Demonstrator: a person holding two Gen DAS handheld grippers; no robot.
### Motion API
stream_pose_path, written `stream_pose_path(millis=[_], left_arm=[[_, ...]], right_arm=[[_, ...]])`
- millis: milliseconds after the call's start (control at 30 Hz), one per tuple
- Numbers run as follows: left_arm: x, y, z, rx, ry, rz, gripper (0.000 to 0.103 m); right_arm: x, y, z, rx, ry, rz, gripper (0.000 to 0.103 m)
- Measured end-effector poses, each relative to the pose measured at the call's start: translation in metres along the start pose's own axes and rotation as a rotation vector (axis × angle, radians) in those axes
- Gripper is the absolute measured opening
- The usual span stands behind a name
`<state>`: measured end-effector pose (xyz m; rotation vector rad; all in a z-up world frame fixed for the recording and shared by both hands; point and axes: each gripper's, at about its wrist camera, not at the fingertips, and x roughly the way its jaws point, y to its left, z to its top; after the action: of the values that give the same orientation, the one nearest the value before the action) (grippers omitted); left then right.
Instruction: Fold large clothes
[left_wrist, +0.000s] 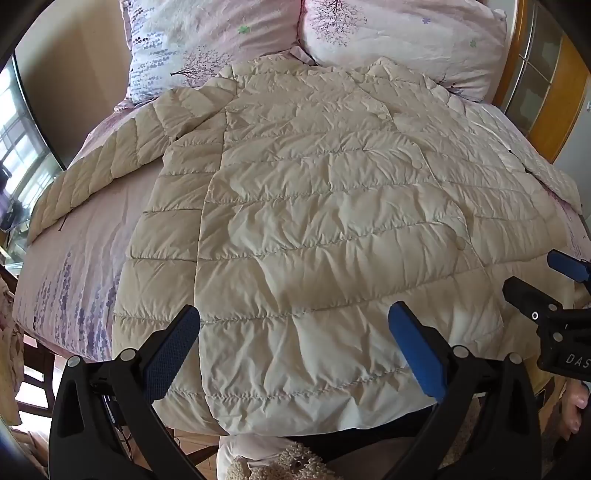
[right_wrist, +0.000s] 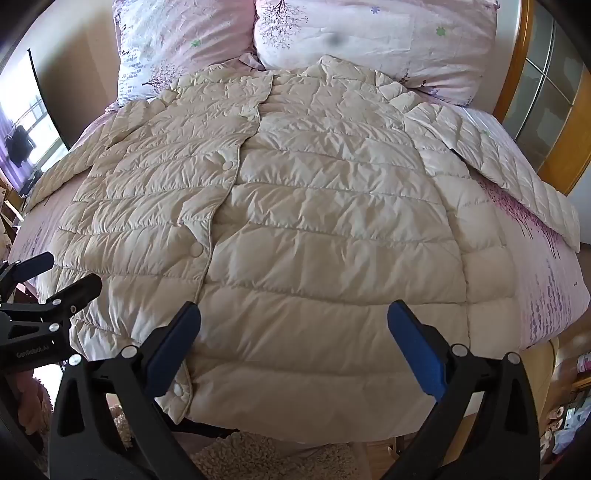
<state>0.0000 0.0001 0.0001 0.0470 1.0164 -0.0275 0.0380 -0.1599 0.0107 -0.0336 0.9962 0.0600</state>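
A large cream quilted down jacket (left_wrist: 314, 206) lies flat and front up on the bed, collar toward the pillows, both sleeves spread out; it also shows in the right wrist view (right_wrist: 314, 221). Its snap-button placket runs down the middle. My left gripper (left_wrist: 295, 350) is open and empty, hovering above the jacket's hem on its left side. My right gripper (right_wrist: 295, 347) is open and empty above the hem on the right side. Each gripper shows at the edge of the other's view: the right one (left_wrist: 546, 280), the left one (right_wrist: 48, 284).
The bed has a pink floral sheet (left_wrist: 74, 266) and two floral pillows (left_wrist: 207, 40) at the head. A wooden headboard frame (right_wrist: 517, 74) stands at the right. A window (left_wrist: 18, 147) is at the left. A fluffy rug (right_wrist: 258, 458) lies below the bed's foot.
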Motion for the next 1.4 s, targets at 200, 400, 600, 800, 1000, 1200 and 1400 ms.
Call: stream_pose_path(millis=[200, 400, 600, 800, 1000, 1200, 1400], left_arm=[[0.0003, -0.0003, 0.0000, 0.001, 0.001, 0.003, 0.102], [0.0007, -0.0004, -0.0001, -0.002, 0.002, 0.001, 0.102], [0.0030, -0.0007, 0.0009, -0.003, 0.003, 0.002, 0.102], [0.0003, -0.0022, 0.0025, -0.004, 0.003, 0.000, 0.102], [0.0006, -0.0008, 0.0014, -0.007, 0.003, 0.000, 0.102], [-0.0007, 0.0059, 0.0021, -0.011, 0.003, -0.002, 0.102], [-0.0007, 0.0060, 0.0020, -0.011, 0.003, -0.002, 0.102]], right_arm=[[0.0001, 0.0004, 0.0004, 0.000, 0.001, 0.000, 0.101], [0.0001, 0.0006, 0.0009, 0.002, 0.001, 0.000, 0.101], [0.0001, 0.0008, 0.0014, 0.002, 0.001, 0.001, 0.101], [-0.0007, -0.0015, -0.0005, 0.003, -0.002, -0.001, 0.101], [-0.0013, -0.0025, 0.0007, 0.003, -0.002, 0.002, 0.101], [-0.0014, -0.0024, 0.0006, 0.004, -0.003, 0.001, 0.101], [-0.0015, -0.0027, 0.0008, 0.005, -0.004, 0.002, 0.101]])
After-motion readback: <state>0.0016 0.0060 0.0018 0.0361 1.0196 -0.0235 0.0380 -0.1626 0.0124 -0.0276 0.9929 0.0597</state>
